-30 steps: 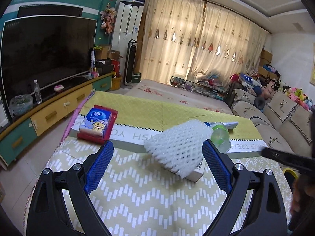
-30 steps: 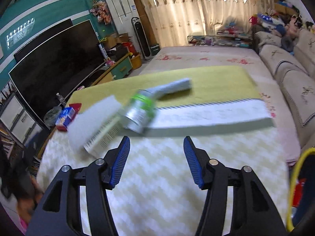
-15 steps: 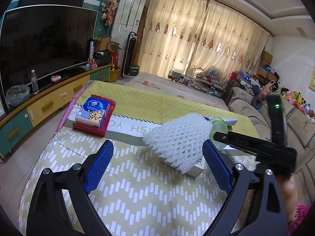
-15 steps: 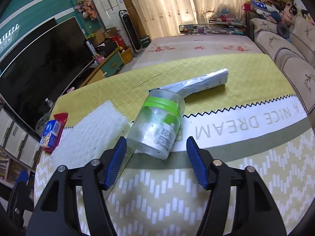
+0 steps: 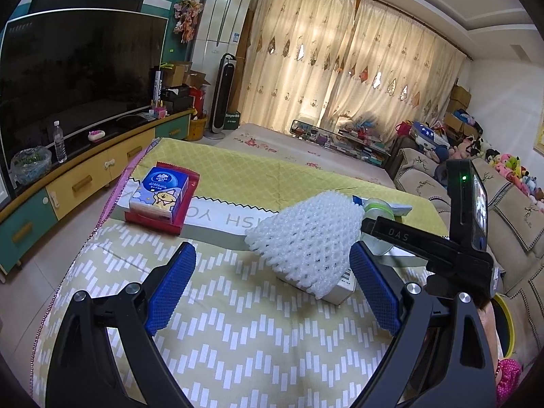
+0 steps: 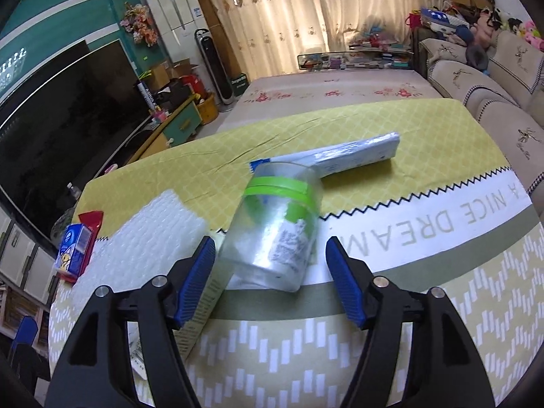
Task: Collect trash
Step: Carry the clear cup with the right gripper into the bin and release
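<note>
A clear plastic cup with green bands (image 6: 275, 227) lies on its side on the table. My right gripper (image 6: 272, 278) is open, its blue pads flanking the cup's base without touching. Behind the cup lies a silvery blue wrapper (image 6: 353, 156). A white foam net (image 5: 306, 234) lies over a flat white box (image 5: 340, 290); it also shows in the right wrist view (image 6: 149, 238). My left gripper (image 5: 272, 289) is open and empty, just short of the foam net. The right gripper's body (image 5: 442, 248) hides most of the cup in the left wrist view.
A blue tissue pack on a red tray (image 5: 161, 197) sits at the table's left side. The table wears a yellow-green patterned cloth (image 5: 238, 333). A TV cabinet (image 5: 85, 176) runs along the left, a beige sofa (image 6: 493, 102) on the right.
My right gripper has moved forward to the cup, which now lies between its pads. The left gripper has held nearly still, and the right gripper's body has come into its view.
</note>
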Action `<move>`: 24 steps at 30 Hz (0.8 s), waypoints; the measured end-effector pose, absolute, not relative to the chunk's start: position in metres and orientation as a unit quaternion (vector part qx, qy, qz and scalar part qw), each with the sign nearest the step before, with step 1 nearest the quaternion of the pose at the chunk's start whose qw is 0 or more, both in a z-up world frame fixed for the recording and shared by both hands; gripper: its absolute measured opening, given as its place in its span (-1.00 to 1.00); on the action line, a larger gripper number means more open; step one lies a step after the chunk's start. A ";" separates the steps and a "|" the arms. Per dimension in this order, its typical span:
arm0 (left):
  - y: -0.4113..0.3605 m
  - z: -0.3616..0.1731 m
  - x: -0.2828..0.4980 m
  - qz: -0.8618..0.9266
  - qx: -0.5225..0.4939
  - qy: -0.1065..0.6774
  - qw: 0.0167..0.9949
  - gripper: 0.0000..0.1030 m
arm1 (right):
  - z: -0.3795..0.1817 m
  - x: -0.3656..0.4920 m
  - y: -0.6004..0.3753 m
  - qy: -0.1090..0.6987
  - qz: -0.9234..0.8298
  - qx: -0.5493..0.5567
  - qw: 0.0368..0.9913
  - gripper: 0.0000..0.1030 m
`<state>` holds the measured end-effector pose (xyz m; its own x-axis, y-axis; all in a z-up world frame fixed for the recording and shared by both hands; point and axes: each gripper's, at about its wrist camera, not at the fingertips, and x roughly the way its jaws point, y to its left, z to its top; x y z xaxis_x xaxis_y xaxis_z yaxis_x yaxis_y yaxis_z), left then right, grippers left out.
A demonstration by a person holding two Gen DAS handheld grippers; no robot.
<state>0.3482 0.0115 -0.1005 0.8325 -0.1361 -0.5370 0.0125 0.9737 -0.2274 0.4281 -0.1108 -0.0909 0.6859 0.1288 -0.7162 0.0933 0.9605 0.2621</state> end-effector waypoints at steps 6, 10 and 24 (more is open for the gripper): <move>0.010 -0.104 0.352 -0.041 -0.103 0.294 0.949 0.76 | -0.095 0.427 -0.113 0.397 -0.005 0.128 0.909 0.11; 0.009 -0.105 0.354 -0.043 -0.102 0.297 0.949 0.76 | -0.100 0.431 -0.111 0.404 0.000 0.128 0.906 0.08; 0.007 -0.110 0.358 -0.047 -0.094 0.303 0.947 0.76 | -0.057 0.371 -0.151 0.400 0.067 0.138 0.903 -0.08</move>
<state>0.3576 0.0071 -0.1097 0.8123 -0.1462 -0.5647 0.0317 0.9777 -0.2074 0.3708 -0.1512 -0.0569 0.6703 0.2315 -0.7051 -0.0103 0.9529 0.3031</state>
